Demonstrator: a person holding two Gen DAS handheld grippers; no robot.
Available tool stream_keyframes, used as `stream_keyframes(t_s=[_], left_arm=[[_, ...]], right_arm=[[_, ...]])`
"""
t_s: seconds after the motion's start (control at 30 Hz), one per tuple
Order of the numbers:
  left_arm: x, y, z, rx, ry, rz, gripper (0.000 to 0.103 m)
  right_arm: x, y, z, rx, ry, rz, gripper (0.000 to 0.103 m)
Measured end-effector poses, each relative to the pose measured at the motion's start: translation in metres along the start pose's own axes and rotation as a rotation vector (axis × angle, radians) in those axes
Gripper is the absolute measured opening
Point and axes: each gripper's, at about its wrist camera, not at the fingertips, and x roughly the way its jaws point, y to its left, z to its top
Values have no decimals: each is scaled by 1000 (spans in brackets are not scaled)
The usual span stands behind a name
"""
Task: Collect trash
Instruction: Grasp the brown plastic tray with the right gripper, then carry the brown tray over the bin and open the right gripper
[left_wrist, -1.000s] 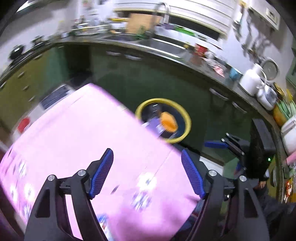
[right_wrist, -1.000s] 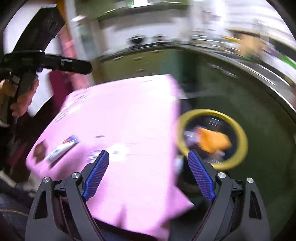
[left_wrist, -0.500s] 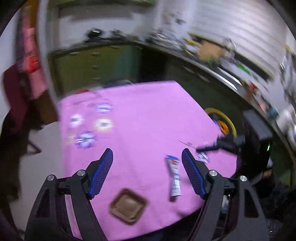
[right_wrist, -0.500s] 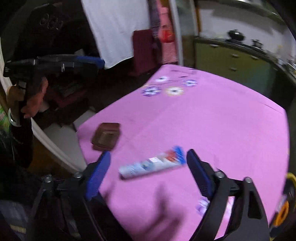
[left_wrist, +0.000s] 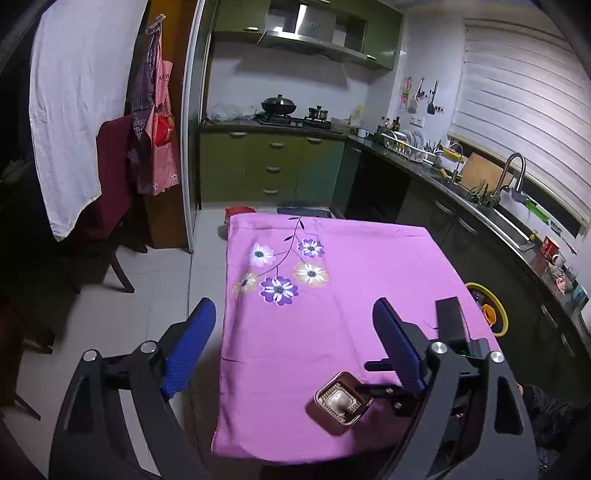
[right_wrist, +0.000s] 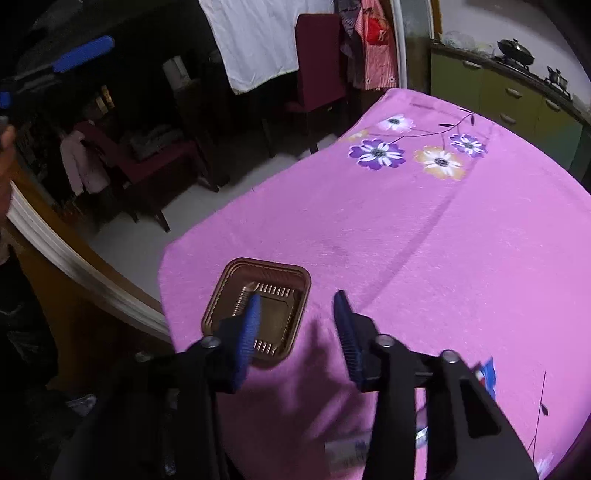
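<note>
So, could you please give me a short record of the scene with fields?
table cover: pink flowered cloth
trash: brown tray near the cloth's corner
bin: yellow-rimmed bin on the floor beside the table
right tongs: just been closing, astride the tray's wall, not yet pressing
left tongs: just been opening, nothing between them

**Black frames, blue pads**

Left tool (left_wrist: 293, 347): matte black angular arms, ribbed blue pads (left_wrist: 188, 349), round silver screws at the joints. Right tool (right_wrist: 295, 325): the same black frame, blue ribbed pads (right_wrist: 248, 328), silver screw heads. Beside it, a dark sleeve (left_wrist: 546, 410).
</note>
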Motion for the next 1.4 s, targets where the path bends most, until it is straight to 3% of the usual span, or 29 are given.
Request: stream_keyframes(t_s=[0.2, 0.3, 0.43, 0.63, 0.8, 1.03, 1.2, 1.4], left_arm=[[10, 6, -6, -13, 28, -27, 82], [17, 9, -8, -18, 43, -39, 83], [25, 8, -11, -21, 65, -57, 83], [40, -7, -13, 6, 104, -93, 83], [60, -35, -14, 71, 155, -170, 87], [102, -93, -21, 177, 244, -302, 87], [127, -130, -24, 218, 290, -362, 87], [146, -161, -34, 264, 371, -384, 87]], right_arm=[[26, 9, 6, -19, 61, -46, 31], [33, 8, 5, -16, 80, -74, 13], [36, 6, 3, -20, 80, -88, 6], [0, -1, 7, 4, -23, -96, 5], [-71, -39, -5, 102, -155, -179, 5], [-210, -151, -91, 430, -301, -523, 5], [-271, -231, -167, 663, -270, -747, 5], [-279, -306, -227, 827, -191, -828, 5]])
